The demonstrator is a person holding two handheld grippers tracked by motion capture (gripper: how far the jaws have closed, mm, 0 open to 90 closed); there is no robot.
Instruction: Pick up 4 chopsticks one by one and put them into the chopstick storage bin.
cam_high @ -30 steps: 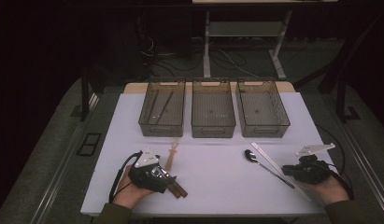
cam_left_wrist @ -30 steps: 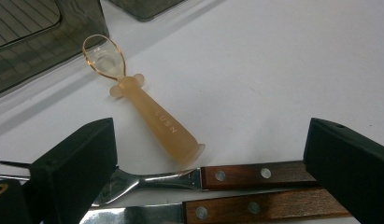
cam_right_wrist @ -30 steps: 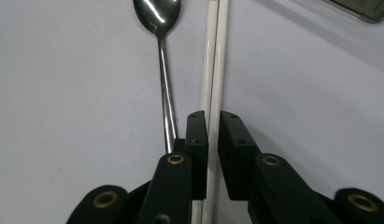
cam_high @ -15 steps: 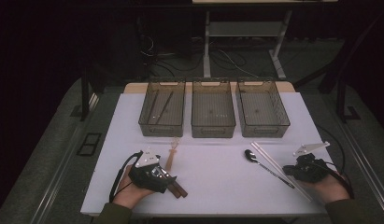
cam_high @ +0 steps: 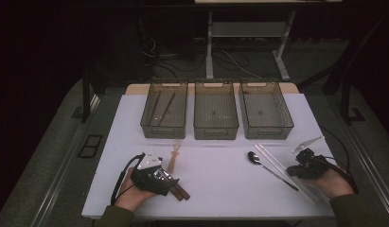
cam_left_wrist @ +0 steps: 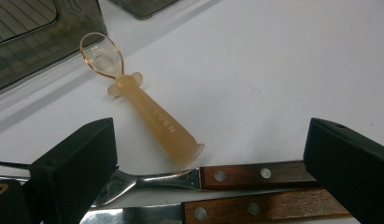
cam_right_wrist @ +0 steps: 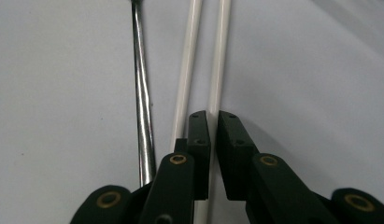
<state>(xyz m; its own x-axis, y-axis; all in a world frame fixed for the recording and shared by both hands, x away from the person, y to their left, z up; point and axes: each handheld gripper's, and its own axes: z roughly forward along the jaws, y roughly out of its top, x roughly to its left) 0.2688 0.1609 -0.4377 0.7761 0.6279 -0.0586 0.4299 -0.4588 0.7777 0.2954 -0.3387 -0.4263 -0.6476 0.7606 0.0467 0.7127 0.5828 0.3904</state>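
Below right gripper: slim white chopsticks, glossy.

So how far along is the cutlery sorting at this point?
Early on. The left bin already holds a couple of utensils; the other two look empty. In hand: the right hand-held gripper is nearly shut around a white chopstick. Left: metal spoon, amber spoon, wooden-handled fork and knife.

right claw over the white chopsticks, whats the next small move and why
Probably lift the right claw a little to test the grip. Its jaws are nearly shut around one white chopstick, while the second chopstick and the metal spoon lie just beside it, so a slow, straight rise should avoid dragging them.
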